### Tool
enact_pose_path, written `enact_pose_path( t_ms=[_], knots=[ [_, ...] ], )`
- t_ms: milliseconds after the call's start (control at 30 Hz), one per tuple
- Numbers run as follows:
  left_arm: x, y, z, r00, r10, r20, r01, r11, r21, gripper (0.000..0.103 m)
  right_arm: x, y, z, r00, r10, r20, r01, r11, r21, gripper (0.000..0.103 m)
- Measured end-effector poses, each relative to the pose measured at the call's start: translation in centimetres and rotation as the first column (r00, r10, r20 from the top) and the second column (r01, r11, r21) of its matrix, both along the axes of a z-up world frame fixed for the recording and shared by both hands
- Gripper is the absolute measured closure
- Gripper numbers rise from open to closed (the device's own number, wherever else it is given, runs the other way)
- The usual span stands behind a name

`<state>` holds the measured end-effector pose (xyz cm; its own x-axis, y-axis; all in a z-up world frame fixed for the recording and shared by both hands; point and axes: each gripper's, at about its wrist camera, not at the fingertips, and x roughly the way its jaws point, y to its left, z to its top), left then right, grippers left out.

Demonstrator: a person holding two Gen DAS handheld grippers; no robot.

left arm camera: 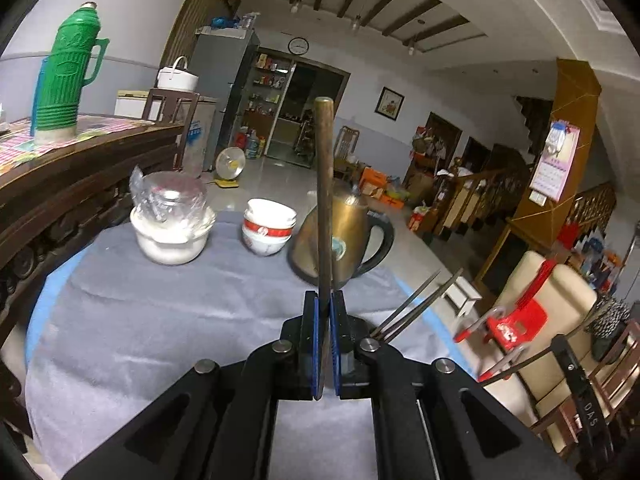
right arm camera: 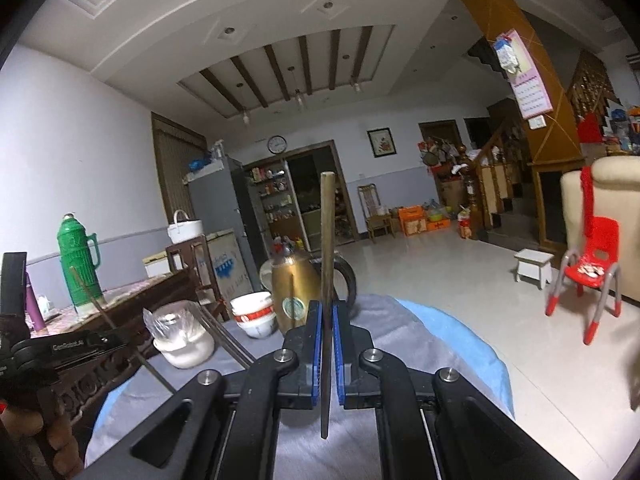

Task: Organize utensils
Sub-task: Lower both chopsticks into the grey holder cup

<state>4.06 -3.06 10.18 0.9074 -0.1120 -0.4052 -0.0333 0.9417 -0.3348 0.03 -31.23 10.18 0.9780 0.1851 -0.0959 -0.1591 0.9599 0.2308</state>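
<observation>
In the left wrist view my left gripper (left arm camera: 325,300) is shut on a brown chopstick (left arm camera: 325,200), which stands upright between the blue pads. A pair of thin dark chopsticks (left arm camera: 420,300) slants up from behind its right finger; their lower ends are hidden. In the right wrist view my right gripper (right arm camera: 328,308) is shut on another chopstick (right arm camera: 327,232), also upright, its lower tip hanging below the pads. At the left edge the left gripper (right arm camera: 102,338) shows with its slanted chopstick (right arm camera: 84,288). Both grippers hover above the grey cloth of the table (left arm camera: 160,320).
At the table's far side stand a white bowl holding a plastic-wrapped jar (left arm camera: 172,236), stacked white bowls with a red band (left arm camera: 268,228) and a brass kettle (left arm camera: 348,236). A green thermos (left arm camera: 68,76) stands on the wooden sideboard to the left. A red chair (left arm camera: 516,320) stands on the floor to the right.
</observation>
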Motion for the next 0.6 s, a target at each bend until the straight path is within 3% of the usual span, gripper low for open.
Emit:
enact_pose_path(
  t_ms=[300, 600],
  knots=[
    [3.9, -2.2, 4.4, 0.993, -0.086, 0.083, 0.083, 0.996, 0.034, 0.098, 3.3, 1.6, 3.6, 0.998, 0.041, 0.053, -0.042, 0.999, 0.013, 0.097],
    [8.3, -4.2, 2.9, 0.996, -0.086, 0.024, 0.084, 0.994, 0.073, 0.098, 7.0, 2.9, 3.5, 0.998, 0.067, 0.022, -0.067, 0.998, 0.015, 0.097]
  ],
)
